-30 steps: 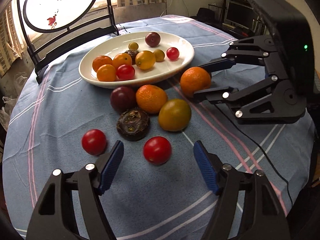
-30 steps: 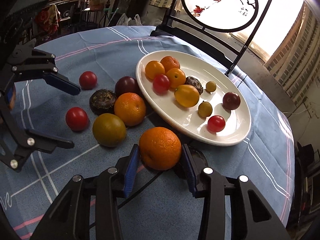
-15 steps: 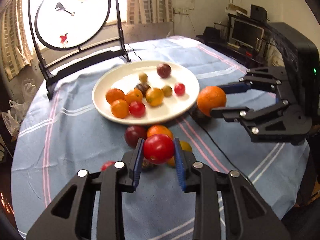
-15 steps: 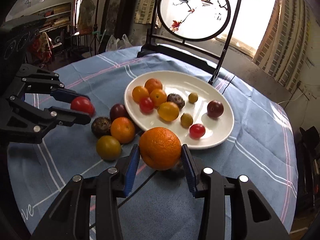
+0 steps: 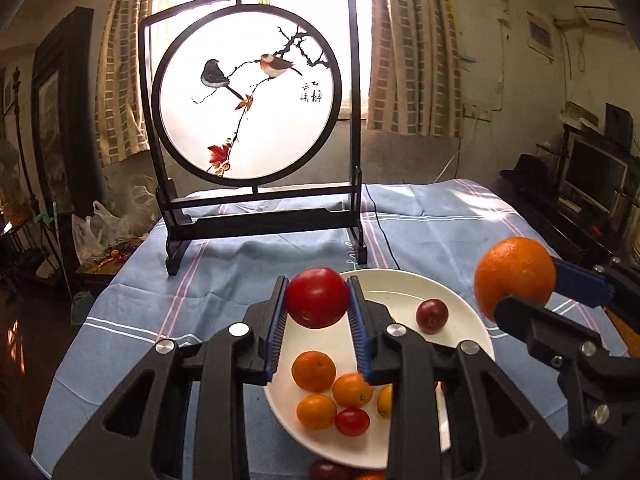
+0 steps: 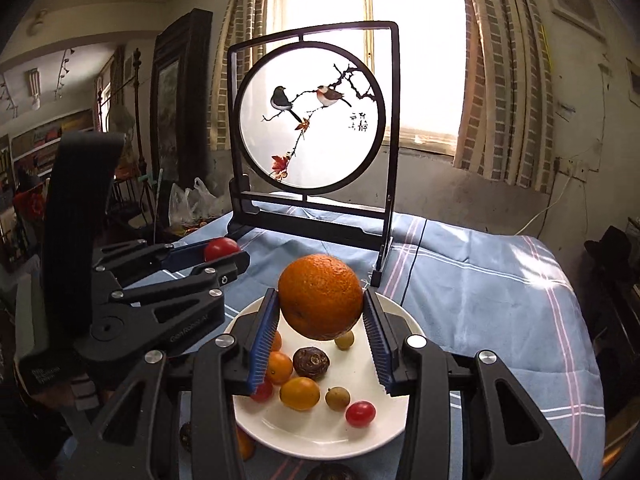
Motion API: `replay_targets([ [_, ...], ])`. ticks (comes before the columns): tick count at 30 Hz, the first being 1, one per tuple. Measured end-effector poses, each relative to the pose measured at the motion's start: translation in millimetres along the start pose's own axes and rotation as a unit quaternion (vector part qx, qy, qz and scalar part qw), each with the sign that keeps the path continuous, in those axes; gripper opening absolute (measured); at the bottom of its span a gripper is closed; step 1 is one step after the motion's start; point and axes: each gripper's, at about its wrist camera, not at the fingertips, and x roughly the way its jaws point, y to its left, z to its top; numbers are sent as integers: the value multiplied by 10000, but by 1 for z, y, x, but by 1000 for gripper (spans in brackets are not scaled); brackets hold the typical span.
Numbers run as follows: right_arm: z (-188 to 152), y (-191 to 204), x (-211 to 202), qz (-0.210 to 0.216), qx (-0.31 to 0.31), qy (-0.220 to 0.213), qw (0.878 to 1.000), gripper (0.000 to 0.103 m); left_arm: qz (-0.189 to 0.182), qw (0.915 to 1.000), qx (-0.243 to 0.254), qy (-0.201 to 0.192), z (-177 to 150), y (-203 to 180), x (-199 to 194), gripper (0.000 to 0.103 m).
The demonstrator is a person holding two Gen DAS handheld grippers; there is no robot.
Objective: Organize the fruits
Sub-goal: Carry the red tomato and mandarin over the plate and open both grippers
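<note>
1. Your left gripper (image 5: 317, 300) fills the near foreground of its own camera, its blue pads pressed against both sides of a red tomato (image 5: 317, 297) held up in the air.
2. Your right gripper (image 6: 321, 306) does the same in its own camera, its pads set a little wider and clamped on a large orange (image 6: 321, 296).
3. Each camera also catches the other tool from the side: the left view shows the orange (image 5: 515, 274) at its right edge, and the right view shows the tomato (image 6: 221, 249) at its left.
4. Just beyond and below both grippers sits a white oval plate (image 5: 400, 284) on a blue striped tablecloth (image 5: 240, 280).
5. The left view shows a dark plum (image 5: 431, 315), small oranges and a cherry tomato (image 5: 352, 421) on the plate.
6. Only the right view shows a brown, rough-skinned fruit (image 6: 311, 363), two small tan round fruits and a yellow-orange fruit (image 6: 299, 393) there.
7. More fruit lies on the cloth at the plate's near edge, mostly hidden.
8. Farther back stands a dark-framed round screen painted with two birds (image 6: 310, 116), with a bright curtained window (image 6: 416, 40) behind it.
</note>
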Motion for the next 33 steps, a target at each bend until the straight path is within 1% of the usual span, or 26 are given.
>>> replay_targets([
  [3,-8,0,19,-42,104,129,9999,43,-26,9997,-97,230,-10,1,19,28],
  [5,-13,0,34,-94,72,326,9994,43,32,9994,-65,342,-17,0,30,28],
  [9,-21,-2,53,-277,26,546,9981,43,31,9984,-35,568,-26,1,48,28],
  [15,-26,-1,60,-450,-66,614,9971,43,208,9981,11,577,-29,5,55,29],
  [24,-28,-7,61,-486,15,652,9967,44,322,9977,207,564,-32,-1,56,29],
  [29,-30,-8,65,-486,42,697,9964,44,323,9972,223,642,-33,-2,60,30],
  [31,-30,-10,66,-475,85,706,9963,44,346,9972,216,619,-33,-2,59,37],
  [33,-29,-12,63,-437,177,631,9969,48,364,9975,204,563,-32,-1,57,57],
])
